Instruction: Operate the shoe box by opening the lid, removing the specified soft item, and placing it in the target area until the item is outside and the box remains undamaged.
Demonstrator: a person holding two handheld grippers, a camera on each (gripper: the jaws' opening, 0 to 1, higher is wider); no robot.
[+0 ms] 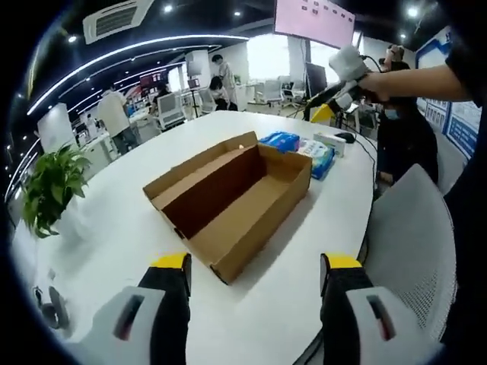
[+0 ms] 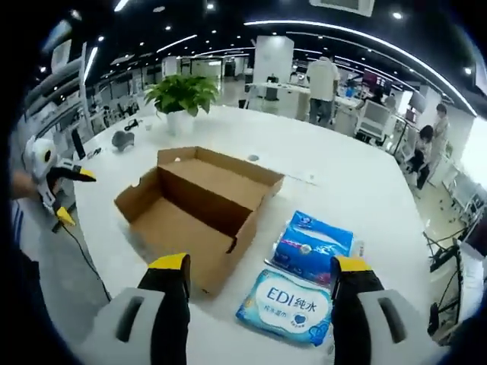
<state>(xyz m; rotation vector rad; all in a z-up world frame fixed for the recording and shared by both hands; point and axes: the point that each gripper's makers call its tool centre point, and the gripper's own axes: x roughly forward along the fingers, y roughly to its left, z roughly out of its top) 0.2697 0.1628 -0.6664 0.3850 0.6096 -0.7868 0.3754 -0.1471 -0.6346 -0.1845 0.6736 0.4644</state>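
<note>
White and broad, the table (image 1: 114, 228) carries the shoe box (image 1: 232, 198) at the centre of the left gripper view, its lid already swung back and its brown interior bare as far as the pictures reach. In the right gripper view two soft packs lie outside the box at the lower right of the frame: a blue pack (image 2: 313, 245) just beside the box wall, and a wipes pack (image 2: 288, 306) printed "EDI" below it, the two touching or nearly so. Both tongs hang parted and grip nothing: the left gripper (image 1: 257, 268) at the bottom of its frame short of the box corner, the right gripper (image 2: 259, 272) straddling the gap between box and packs. The item looks to be out already, so the risk now is to the box. A jaw carried low across the near corner could crease the thin cardboard wall or shove the light, empty box across the smooth top toward the potted plant (image 2: 181, 95). Nudging the packs could also slide them toward the table edge.
</note>
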